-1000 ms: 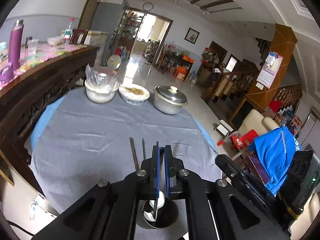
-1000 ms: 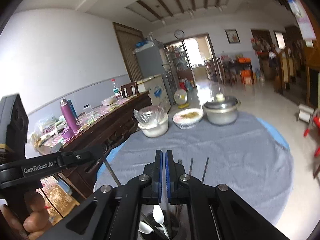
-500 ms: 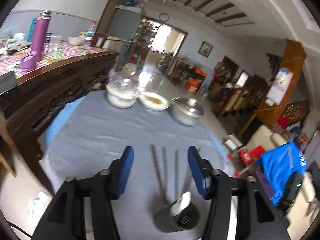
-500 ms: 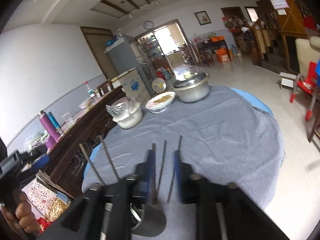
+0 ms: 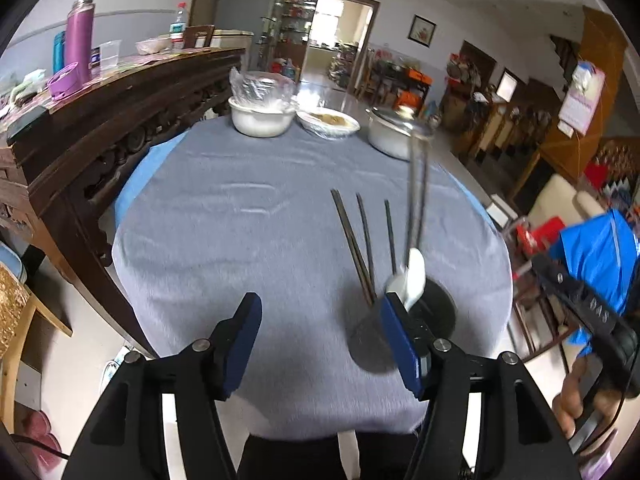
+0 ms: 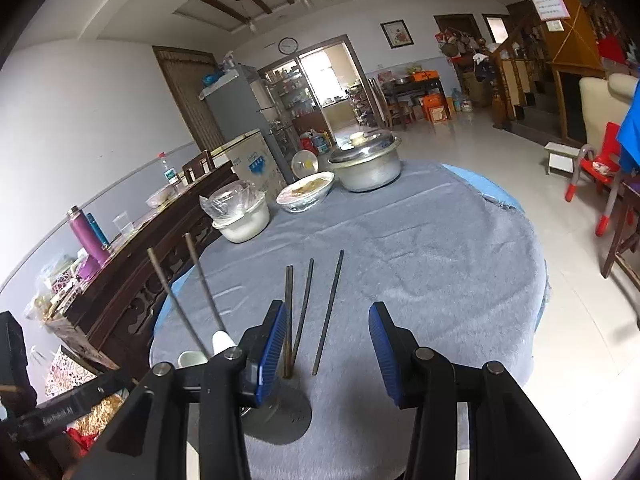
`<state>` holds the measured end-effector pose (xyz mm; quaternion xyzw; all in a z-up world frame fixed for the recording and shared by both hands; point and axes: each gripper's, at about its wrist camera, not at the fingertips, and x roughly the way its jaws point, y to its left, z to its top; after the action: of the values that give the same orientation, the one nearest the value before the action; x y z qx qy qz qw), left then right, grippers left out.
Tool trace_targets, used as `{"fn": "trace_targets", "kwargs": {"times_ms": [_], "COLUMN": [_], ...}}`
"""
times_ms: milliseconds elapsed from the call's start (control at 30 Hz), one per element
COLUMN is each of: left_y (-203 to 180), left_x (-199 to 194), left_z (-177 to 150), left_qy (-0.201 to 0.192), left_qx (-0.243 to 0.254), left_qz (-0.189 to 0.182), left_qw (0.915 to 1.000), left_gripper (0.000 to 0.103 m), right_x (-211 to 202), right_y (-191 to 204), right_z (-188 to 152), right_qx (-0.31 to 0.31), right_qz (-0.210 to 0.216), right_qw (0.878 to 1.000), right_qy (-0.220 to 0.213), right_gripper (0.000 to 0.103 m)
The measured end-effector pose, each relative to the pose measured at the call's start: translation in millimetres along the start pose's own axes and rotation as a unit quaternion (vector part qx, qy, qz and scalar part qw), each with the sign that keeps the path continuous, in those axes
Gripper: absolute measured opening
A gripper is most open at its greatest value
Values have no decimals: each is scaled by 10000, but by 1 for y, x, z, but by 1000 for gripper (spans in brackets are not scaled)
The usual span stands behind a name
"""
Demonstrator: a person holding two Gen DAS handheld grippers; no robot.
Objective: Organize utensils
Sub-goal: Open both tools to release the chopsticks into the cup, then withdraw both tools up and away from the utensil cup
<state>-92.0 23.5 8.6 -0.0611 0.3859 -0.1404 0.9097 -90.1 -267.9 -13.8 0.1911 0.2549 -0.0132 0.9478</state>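
A dark metal utensil cup (image 5: 436,308) stands on the grey tablecloth (image 5: 240,216), partly behind my left gripper's right finger. It holds a white spoon (image 5: 414,276) and two upright chopsticks (image 5: 416,196). Three dark chopsticks (image 5: 362,236) lie flat on the cloth just beyond it. My left gripper (image 5: 320,320) hovers left of the cup, its jaws opening with only cloth between them. In the right wrist view the cup (image 6: 284,412) sits under the left finger of my right gripper (image 6: 328,332). Those jaws are opening too, over the lying chopsticks (image 6: 306,300), gripping nothing.
At the far side of the table stand a plastic-covered white bowl (image 5: 260,118), a dish of food (image 5: 330,122) and a lidded metal pot (image 5: 394,136). A dark wooden sideboard (image 5: 100,120) runs along the left. Chairs and a blue cloth (image 5: 596,256) crowd the right.
Both grippers were shut above the cup a second ago and now stand open. Both have sunk toward the table, the left one shifting left of the cup.
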Motion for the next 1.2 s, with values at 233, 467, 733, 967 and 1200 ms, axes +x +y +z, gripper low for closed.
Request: {"fn": "trace_targets", "kwargs": {"times_ms": [233, 467, 733, 967, 1200], "left_y": [-15, -7, 19, 40, 54], "left_x": [-33, -49, -73, -96, -125], "left_z": [-20, -33, -38, -42, -43], "left_qy": [-314, -310, -412, -548, -745], "left_qx": [453, 510, 151, -171, -94], "left_qz": [211, 474, 840, 1257, 1913], "left_qw": [9983, 9971, 9955, 9904, 9786], "left_gripper": [72, 73, 73, 73, 77], "right_x": [-27, -46, -79, -97, -127], "right_y": [14, 13, 1, -13, -17], "right_z": [-12, -20, -32, -38, -27], "right_qx": [-252, -240, -134, 31, -185], "right_qz": [58, 101, 131, 96, -111], "right_qw": [9996, 9997, 9998, 9999, 9994], "right_qy": [-77, -25, 3, 19, -264], "right_gripper": [47, 47, 47, 47, 47]}}
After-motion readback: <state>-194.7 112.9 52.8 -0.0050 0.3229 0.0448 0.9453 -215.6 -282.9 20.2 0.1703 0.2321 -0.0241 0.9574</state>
